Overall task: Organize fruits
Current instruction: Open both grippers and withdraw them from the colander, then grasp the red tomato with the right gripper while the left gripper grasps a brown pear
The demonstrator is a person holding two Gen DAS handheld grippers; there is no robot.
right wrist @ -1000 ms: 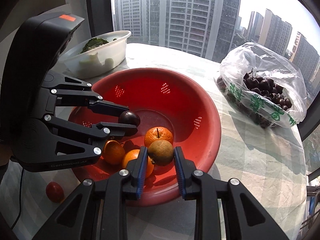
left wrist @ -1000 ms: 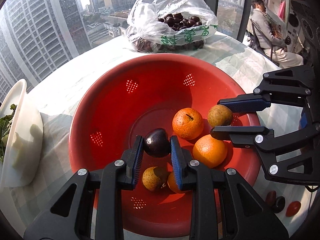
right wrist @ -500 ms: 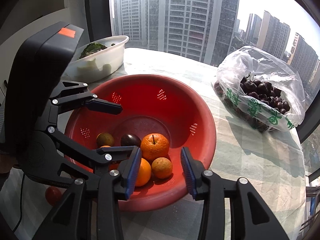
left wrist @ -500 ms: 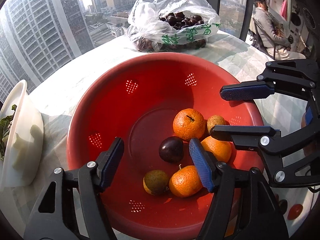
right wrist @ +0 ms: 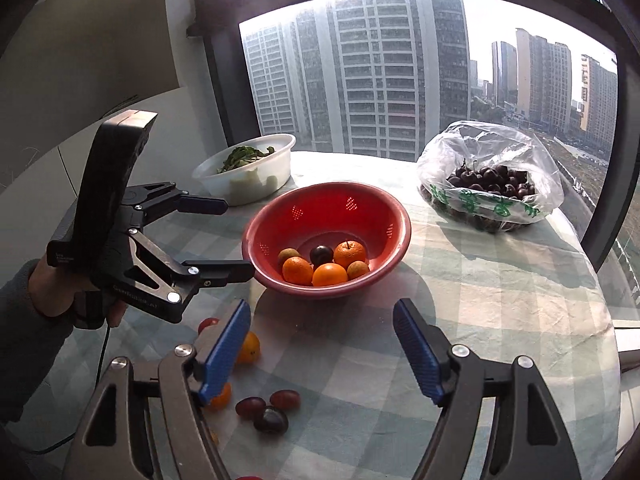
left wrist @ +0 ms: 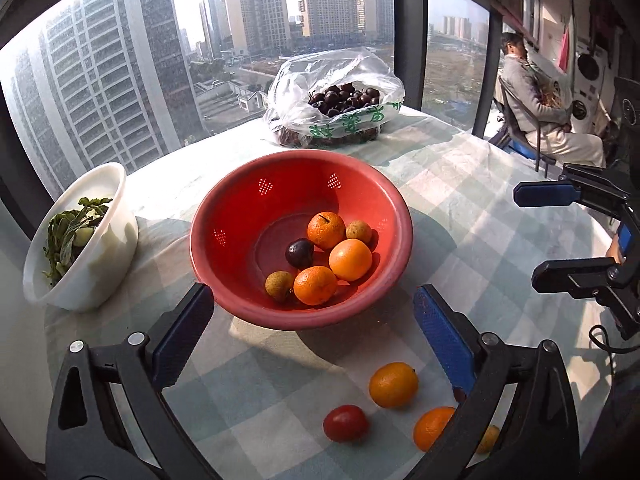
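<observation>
Fruits: three oranges [left wrist: 350, 259], two small brownish fruits [left wrist: 279, 286] and one dark plum [left wrist: 300, 252] inside red colander [left wrist: 248, 216], ahead of both jaw sets. Left gripper [left wrist: 316, 330]: jaws opening, spread wide, nothing between pads; colander rim just beyond fingertips. Right gripper [right wrist: 322, 354]: jaws opening, nothing gripped; bare checked tablecloth [right wrist: 500, 300] between pads. Loose orange [left wrist: 393, 385] and red tomato [left wrist: 345, 423] on cloth between left jaws, nearer than colander. Dark plums [right wrist: 271, 420] near right gripper's left finger. Cherry bag [right wrist: 490, 178] and white bowl [right wrist: 256, 176] beyond colander.
</observation>
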